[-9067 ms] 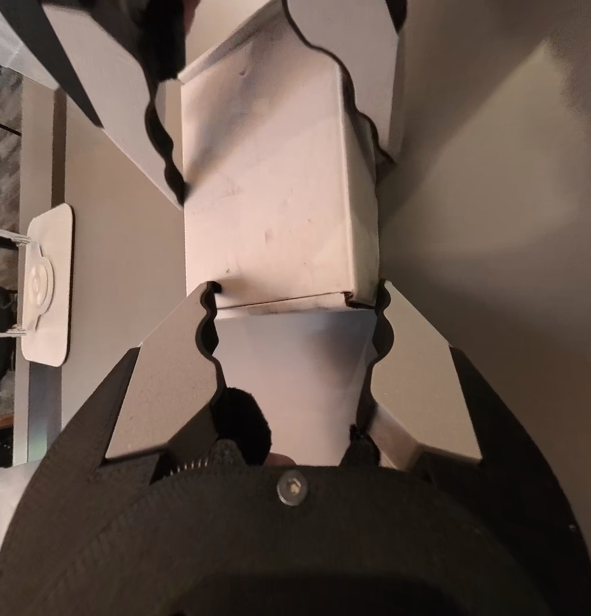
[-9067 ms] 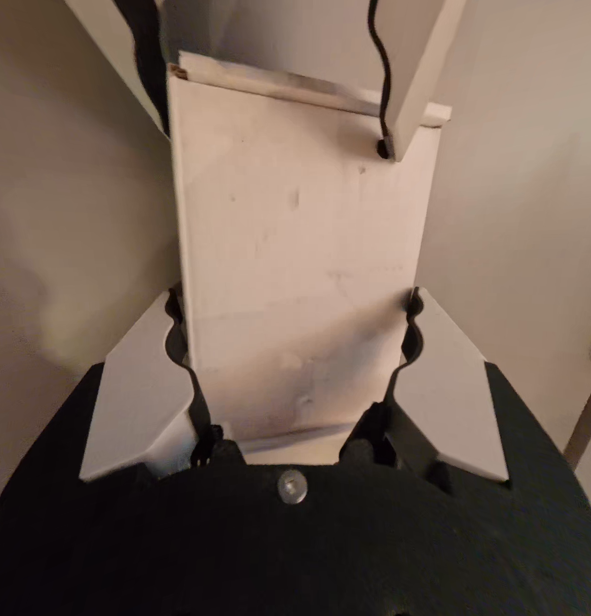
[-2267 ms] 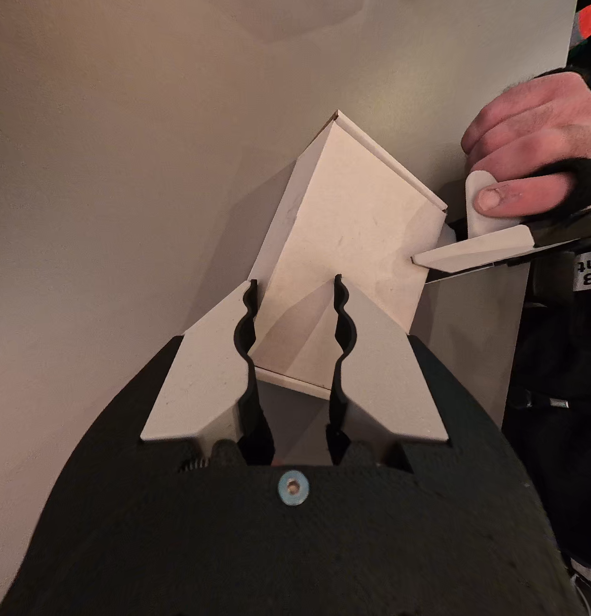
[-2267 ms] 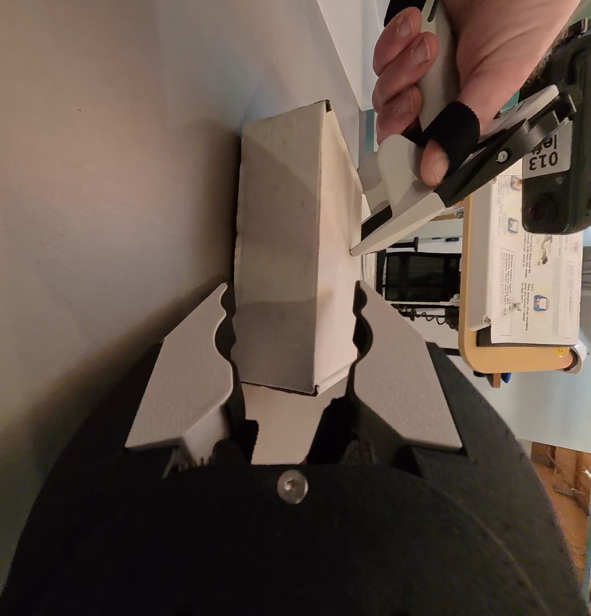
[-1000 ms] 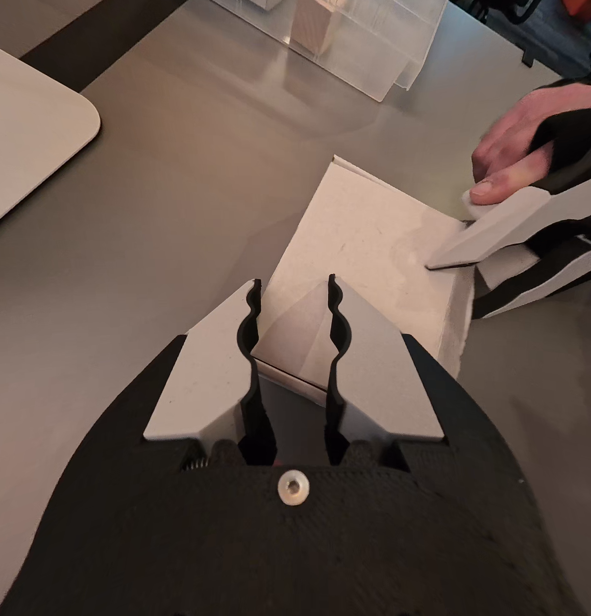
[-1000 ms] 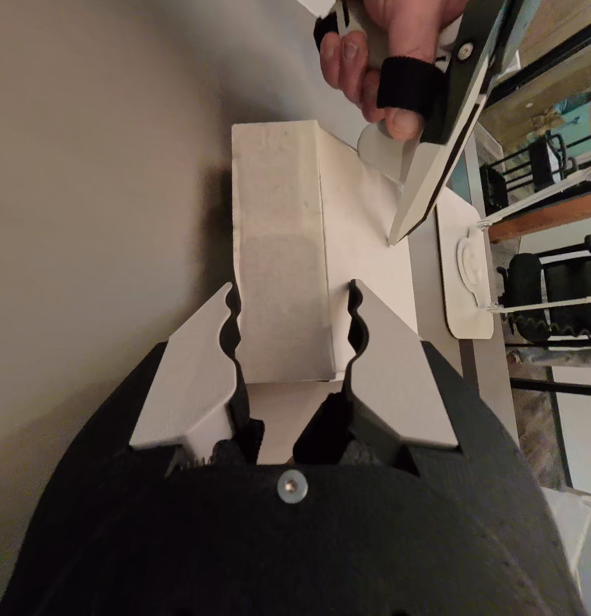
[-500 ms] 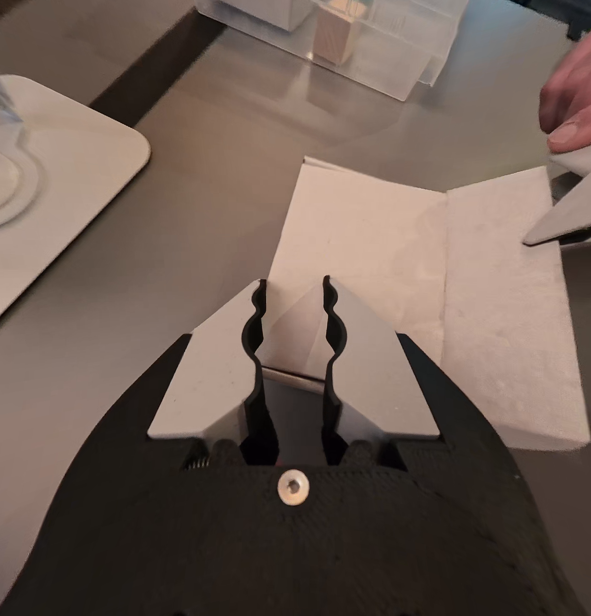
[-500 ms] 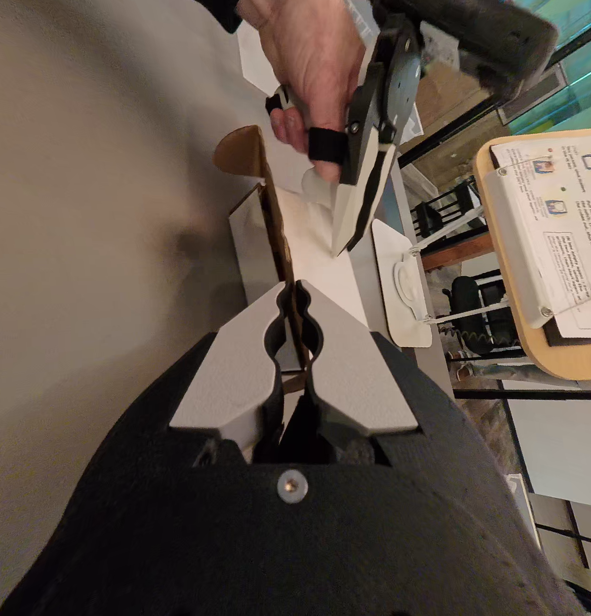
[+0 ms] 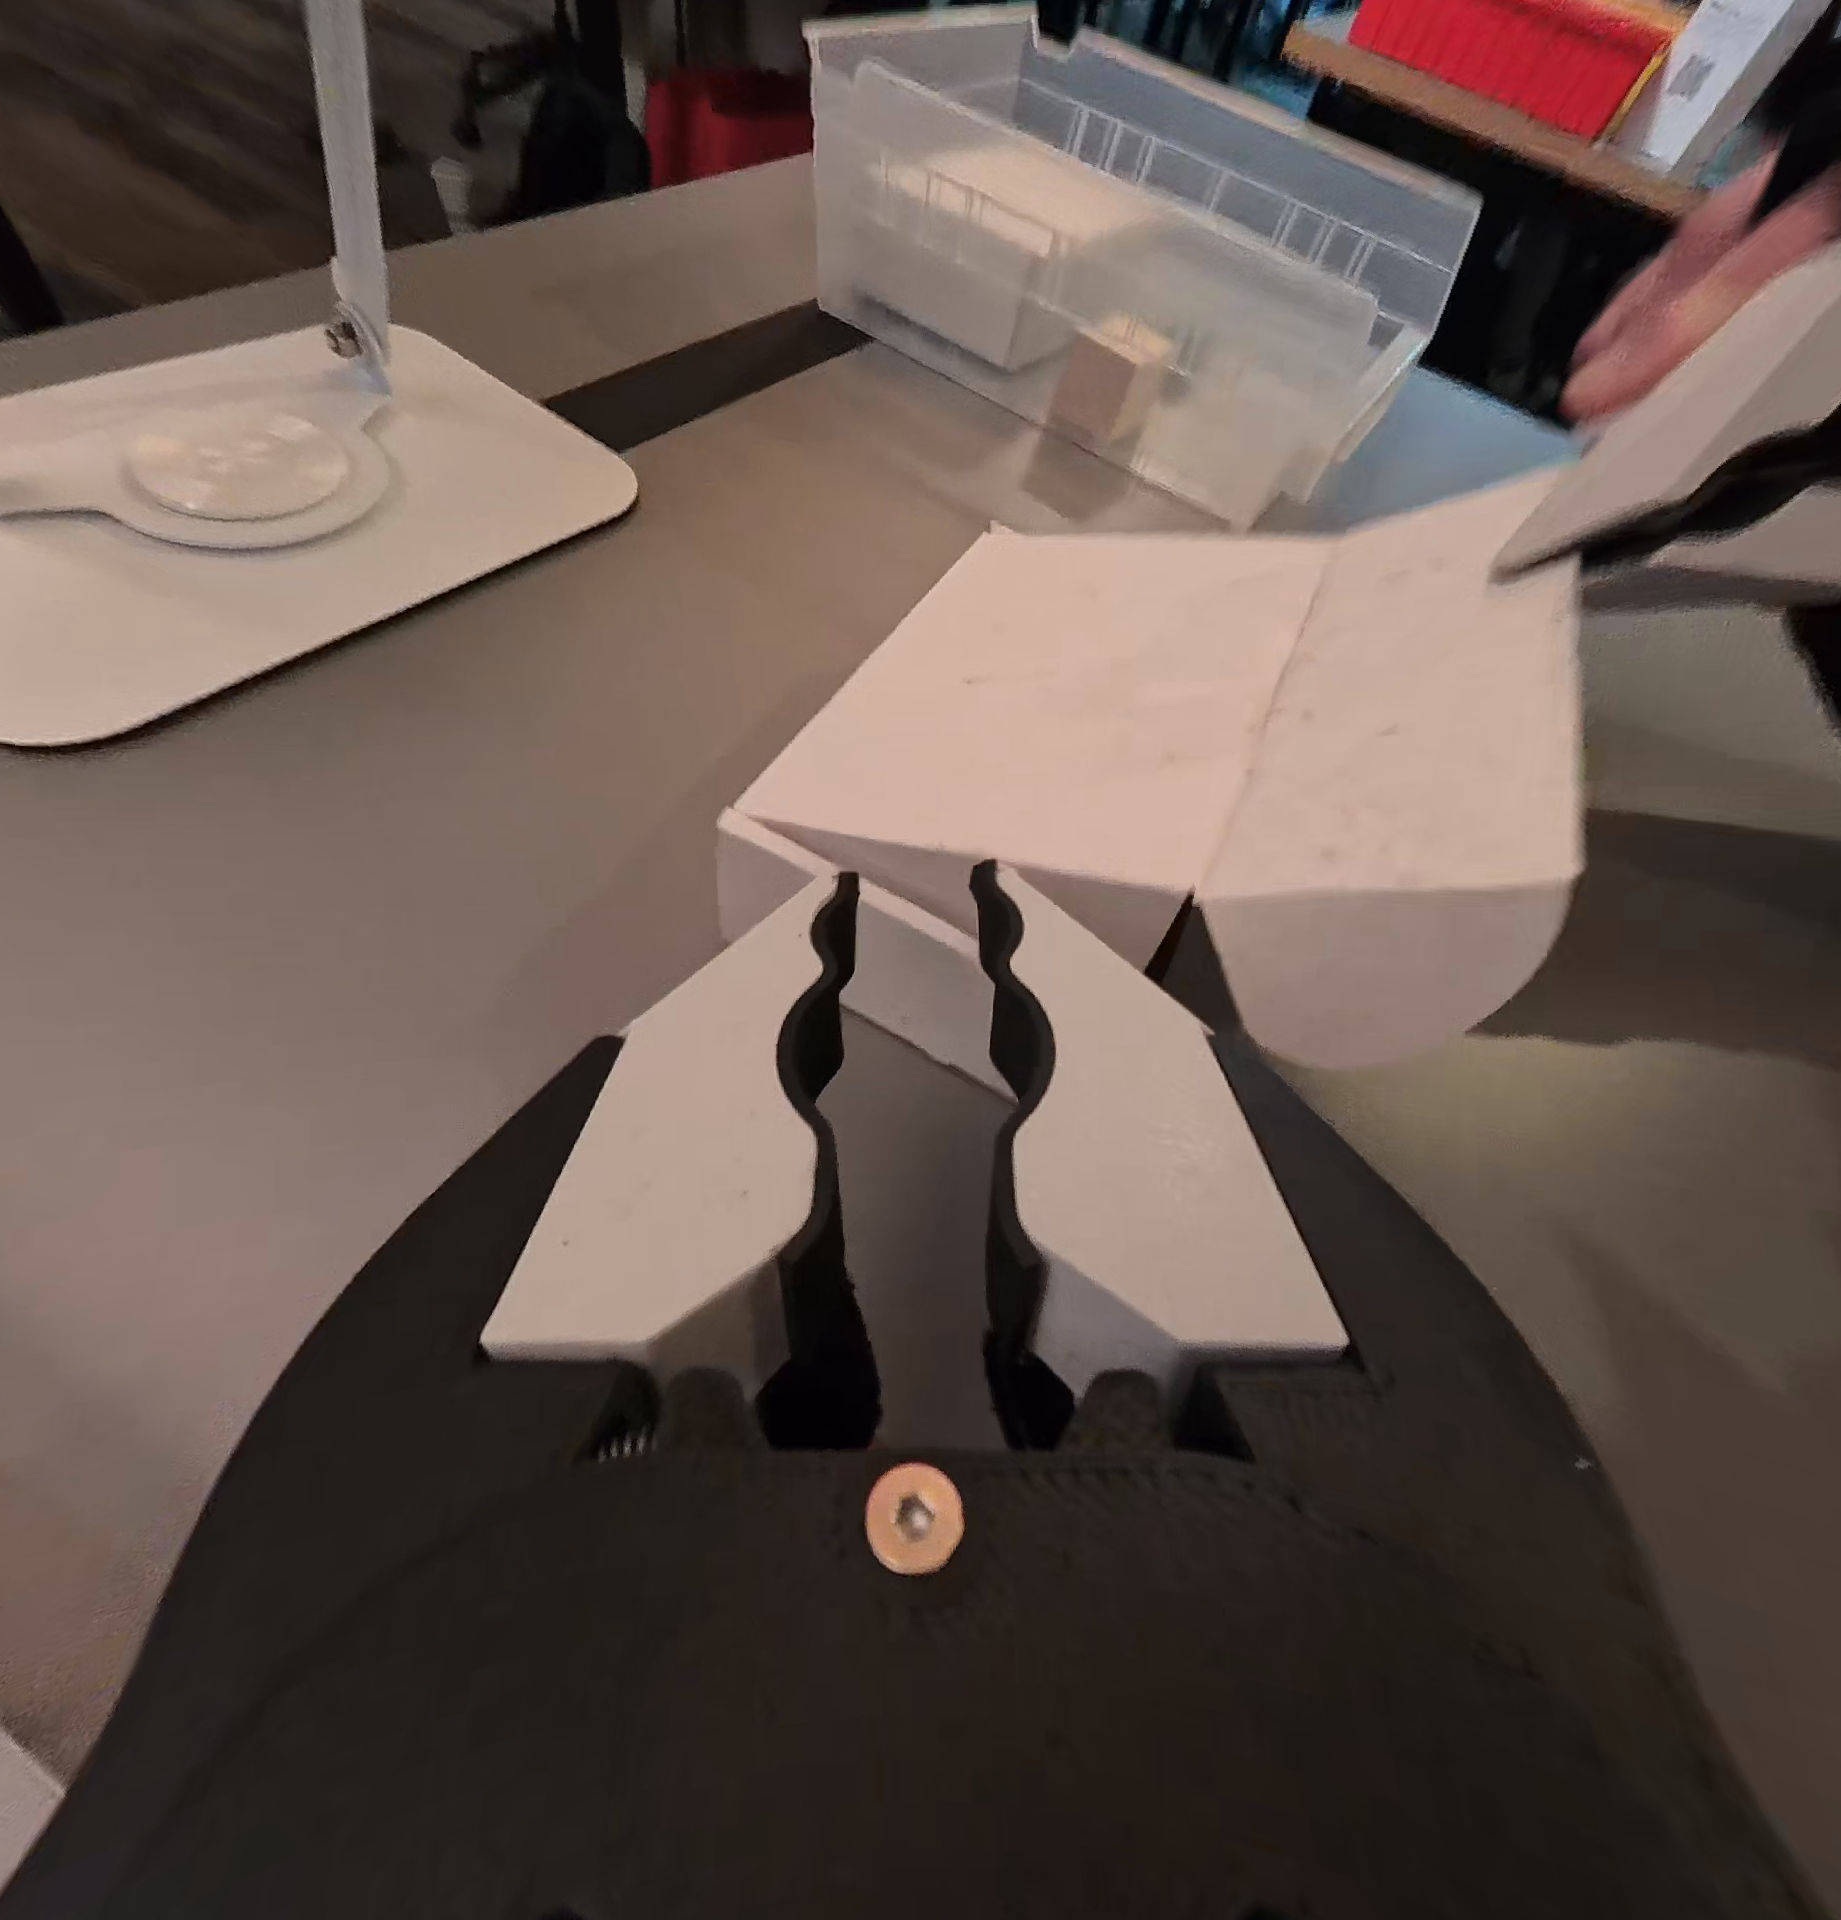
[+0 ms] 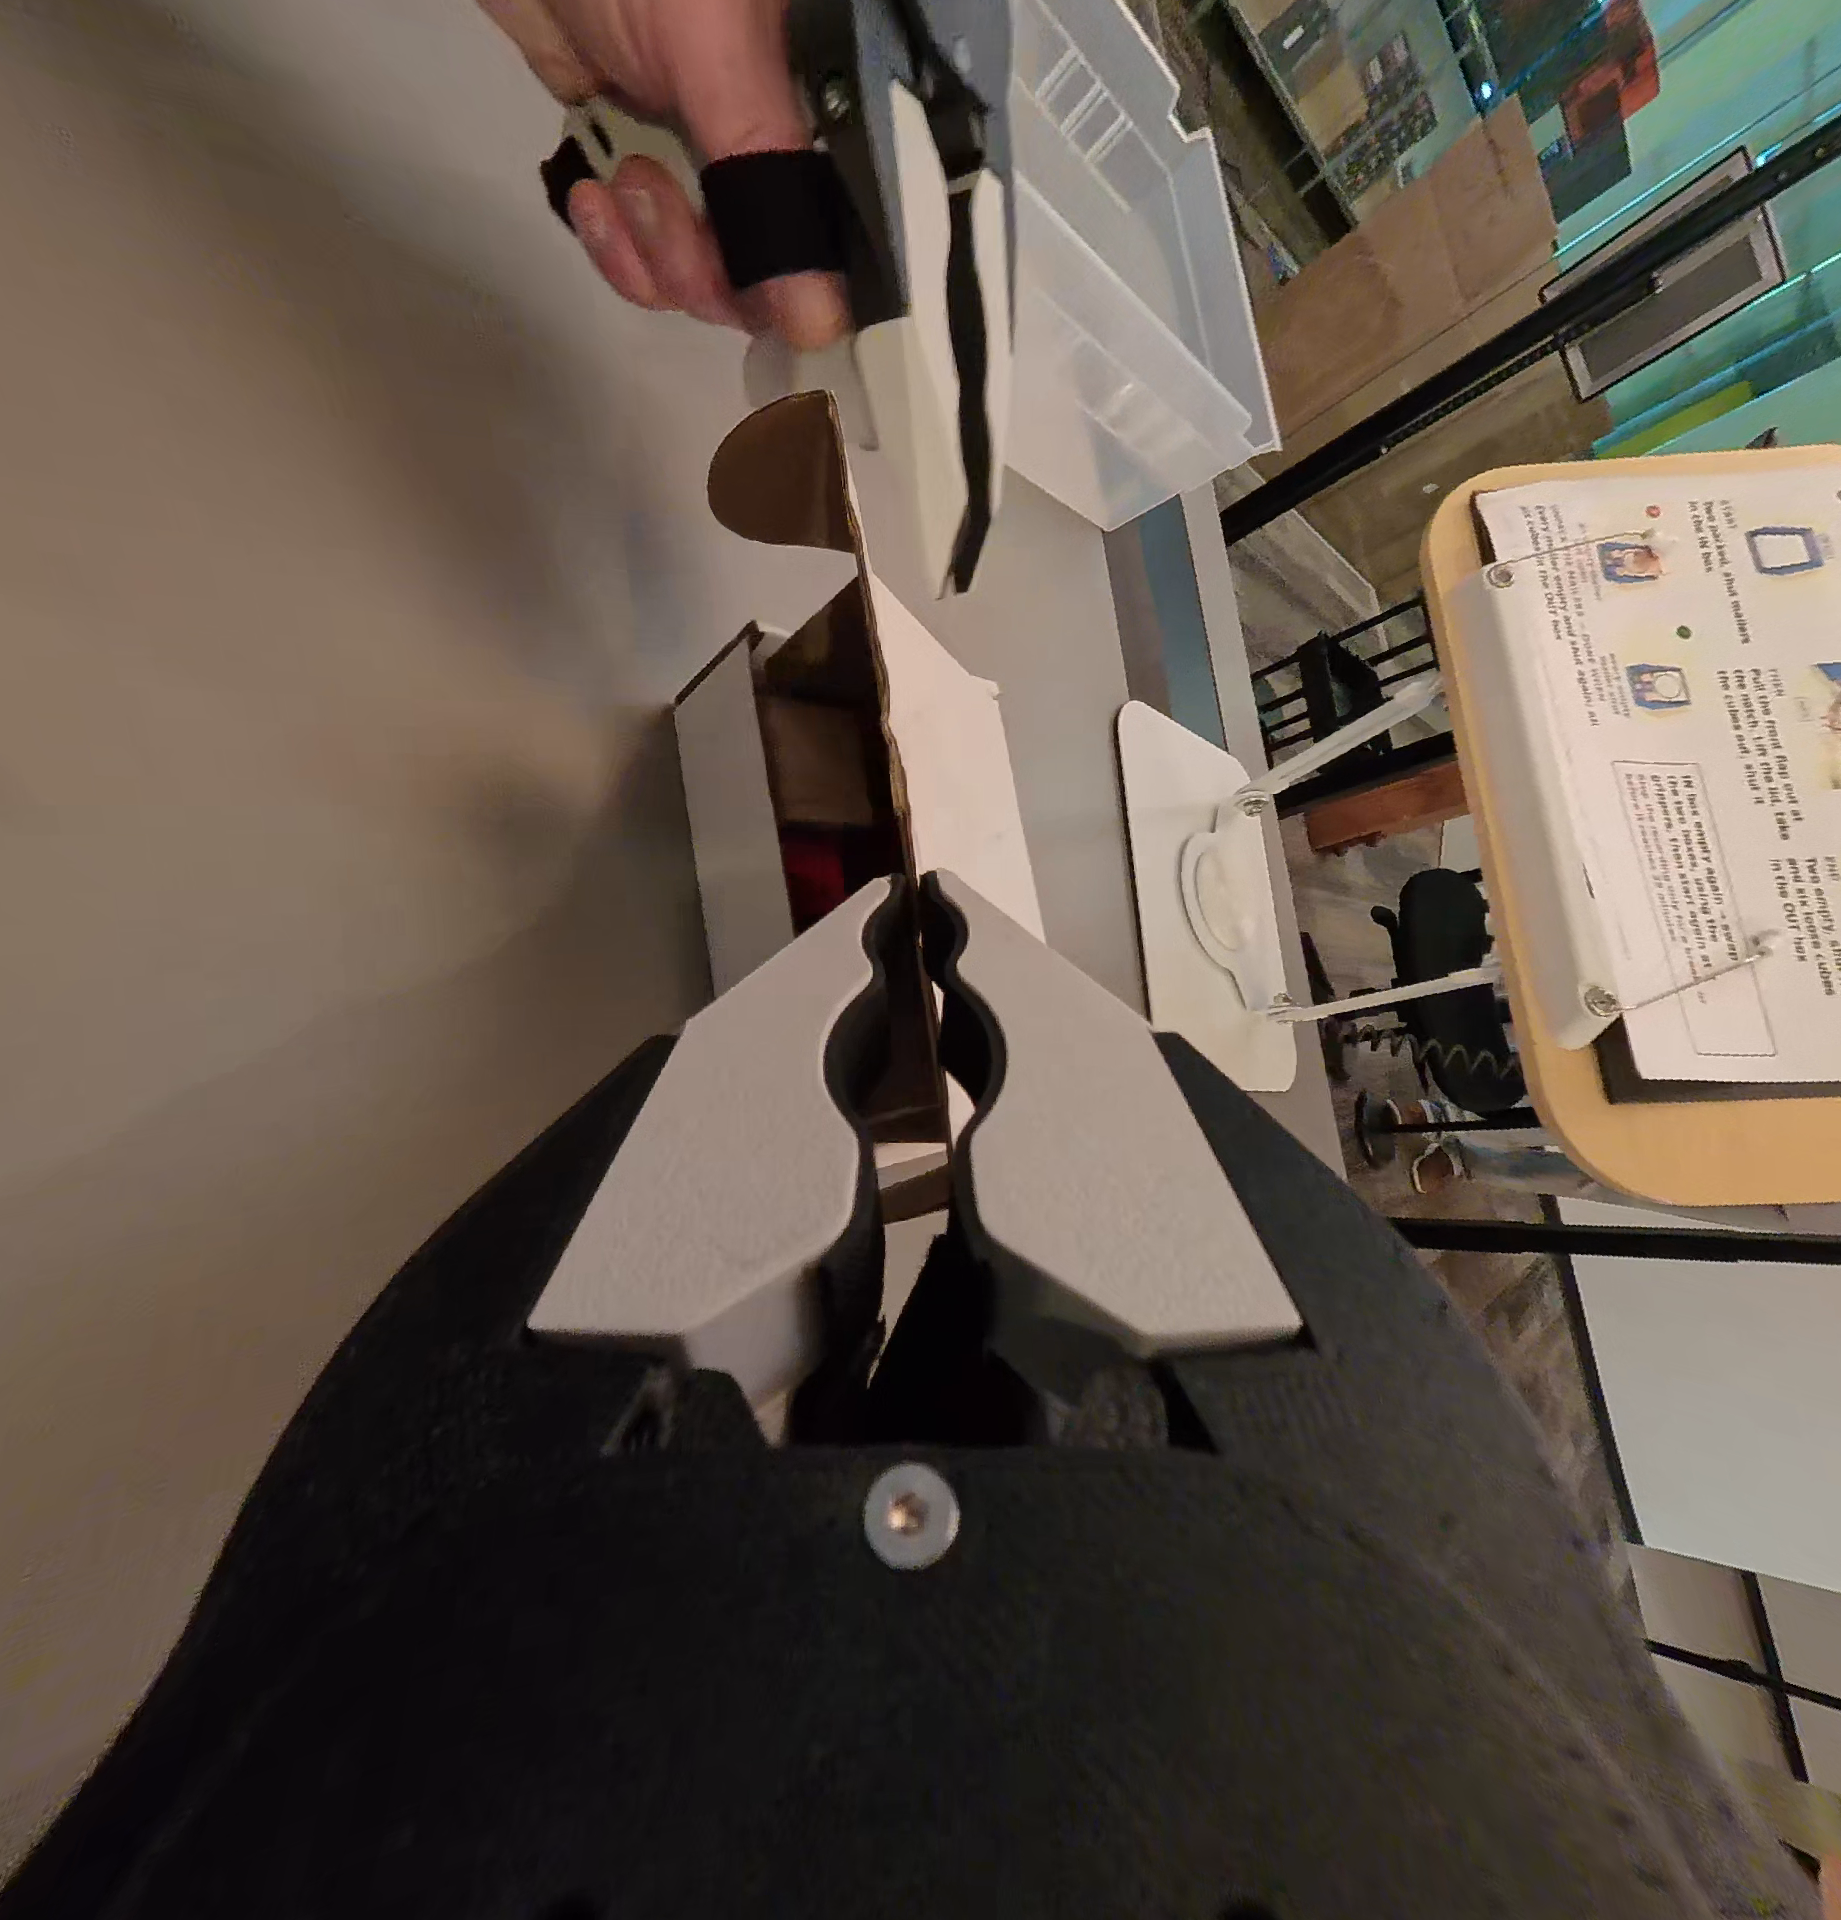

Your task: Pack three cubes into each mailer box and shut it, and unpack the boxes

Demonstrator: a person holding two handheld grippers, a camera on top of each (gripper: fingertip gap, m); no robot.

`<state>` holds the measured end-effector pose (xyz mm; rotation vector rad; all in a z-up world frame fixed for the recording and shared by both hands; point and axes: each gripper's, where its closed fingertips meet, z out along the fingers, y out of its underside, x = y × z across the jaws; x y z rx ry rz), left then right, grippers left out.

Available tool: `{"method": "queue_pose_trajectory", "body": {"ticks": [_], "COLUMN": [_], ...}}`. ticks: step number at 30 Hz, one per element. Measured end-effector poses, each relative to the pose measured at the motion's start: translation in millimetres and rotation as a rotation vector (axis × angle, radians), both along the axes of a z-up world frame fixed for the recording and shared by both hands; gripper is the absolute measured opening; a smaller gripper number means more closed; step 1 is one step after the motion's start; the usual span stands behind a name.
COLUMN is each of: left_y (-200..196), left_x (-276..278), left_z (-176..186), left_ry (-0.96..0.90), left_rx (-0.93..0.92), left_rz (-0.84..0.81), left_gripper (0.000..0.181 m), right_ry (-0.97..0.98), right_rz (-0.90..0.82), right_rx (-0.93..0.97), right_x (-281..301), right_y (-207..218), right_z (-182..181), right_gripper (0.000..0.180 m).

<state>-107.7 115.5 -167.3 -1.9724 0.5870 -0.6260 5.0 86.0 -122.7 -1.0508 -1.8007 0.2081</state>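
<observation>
The right gripper (image 10: 918,883) pinches the raised lid flap (image 10: 900,831) of the white mailer box (image 9: 999,727) on the grey table (image 9: 324,935). The left gripper (image 9: 914,883), fingers parted and empty, sits at the box's near corner.

White lamp base (image 9: 272,561), clear bin (image 9: 1113,322)

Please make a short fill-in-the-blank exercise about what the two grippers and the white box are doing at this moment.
1. The right gripper is shut on the box's front ____.
2. The lid of the mailer box is partly ____.
3. The left gripper has its fingers ____, holding nothing.

Missing words: flap; open; apart
</observation>
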Motion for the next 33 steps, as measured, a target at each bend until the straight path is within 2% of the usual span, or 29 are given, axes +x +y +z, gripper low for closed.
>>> {"method": "queue_pose_trajectory", "body": {"ticks": [3,5,8,10,13,16,20,23,27,33], "left_y": [-2.2,-3.7,-4.3,-4.0,-1.8,-2.9,-4.0,-5.7,-8.1,-16.6], "left_x": [1.8,7.7,14.4,16.5,20.0,21.1,24.8,25.0,25.8,29.1], "left_z": [-18.9,-18.8,-25.2,-28.5,-30.9,-31.5,-32.6,-33.8,-33.5,-31.9], "left_ry": [0.064,0.015,0.100,0.141,0.173,0.223,0.241,0.280,0.289,0.331], "left_rx": [-0.036,-0.035,0.020,0.016,0.028,0.033,0.046,0.052,0.064,0.066], "left_rz": [-0.011,-0.028,-0.054,-0.059,-0.068,-0.079,-0.096,-0.095,-0.090,-0.095], "left_gripper": [0.025,0.026,0.027,0.036,0.035,0.033,0.027,0.024,0.025,0.026], "right_ry": [0.004,0.006,0.009,0.013,0.021,0.031,-0.006,-0.101,-0.204,-0.253], "right_rz": [-0.006,-0.014,-0.030,-0.043,-0.072,-0.136,-0.286,-0.367,-0.398,-0.407], "right_rx": [-0.014,-0.014,-0.032,-0.065,-0.077,-0.094,-0.088,-0.045,-0.086,-0.225], "right_x": [-1.6,-2.6,-5.3,-7.8,-13.4,-18.4,-23.3,-30.5,-38.8,-31.8], "right_y": [3.2,5.9,10.7,13.7,23.1,43.7,95.2,139.0,181.1,197.9], "right_z": [8.1,14.3,24.0,30.6,42.8,58.2,67.8,49.7,-1.0,-56.4], "right_gripper": [0.000,0.000,0.000,0.000,0.000,0.000,0.000,0.000,0.001,0.003]}}
